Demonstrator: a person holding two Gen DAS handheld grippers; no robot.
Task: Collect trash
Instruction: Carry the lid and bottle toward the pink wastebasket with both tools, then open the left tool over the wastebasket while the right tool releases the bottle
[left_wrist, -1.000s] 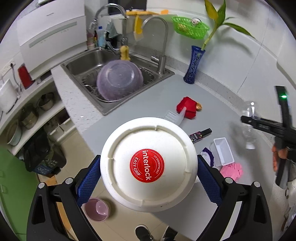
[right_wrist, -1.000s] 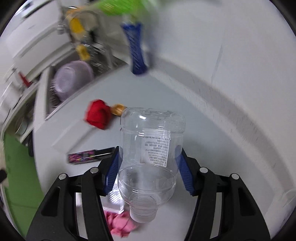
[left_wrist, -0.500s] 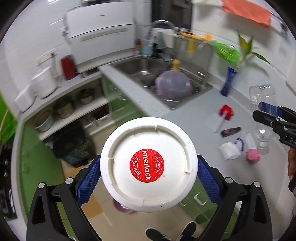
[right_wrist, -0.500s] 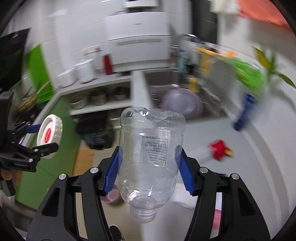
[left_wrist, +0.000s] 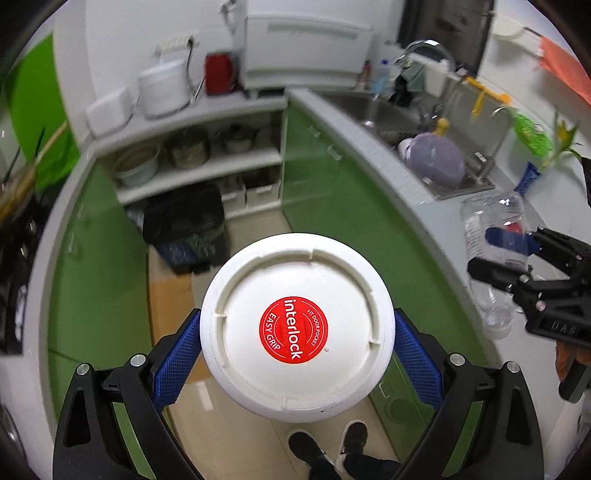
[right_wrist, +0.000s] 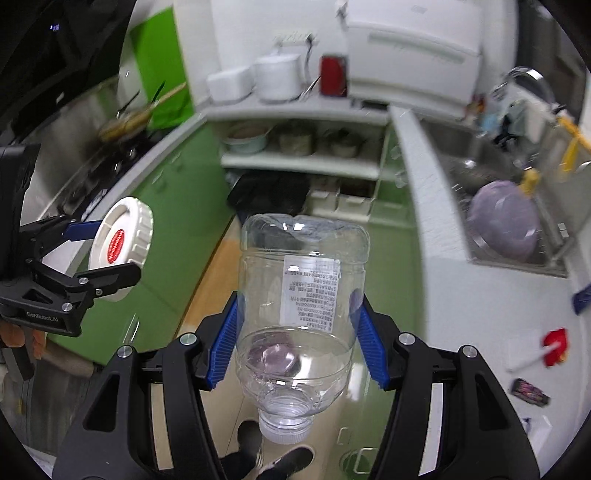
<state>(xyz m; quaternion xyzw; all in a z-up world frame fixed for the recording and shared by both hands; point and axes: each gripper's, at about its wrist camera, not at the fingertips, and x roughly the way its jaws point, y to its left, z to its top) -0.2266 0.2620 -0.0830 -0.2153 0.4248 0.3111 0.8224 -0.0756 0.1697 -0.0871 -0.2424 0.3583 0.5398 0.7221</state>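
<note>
Change of scene: both wrist views have swung off the counter; a second ago they looked down at the littered worktop, now at green cabinet fronts, floor tiles and the person's shoes (left_wrist: 327, 441).
Left gripper (left_wrist: 297, 349): clenched on the white screw lid (left_wrist: 297, 328) with its red round sticker, pads on opposite edges.
Right gripper (right_wrist: 297, 341): clamped on the clear plastic bottle (right_wrist: 301, 291), neck toward the camera, grip unchanged.
Meaning for task: two pieces are lifted clear of the counter; probably being carried toward a bin.
Black bin (left_wrist: 184, 221): on the floor under the shelves, a likely destination.
Right view only: trash left on the counter (right_wrist: 436, 295), the red wrapper (right_wrist: 556, 345) and dark sachet (right_wrist: 530, 392).
Left view only: the lid's sticker text.
</note>
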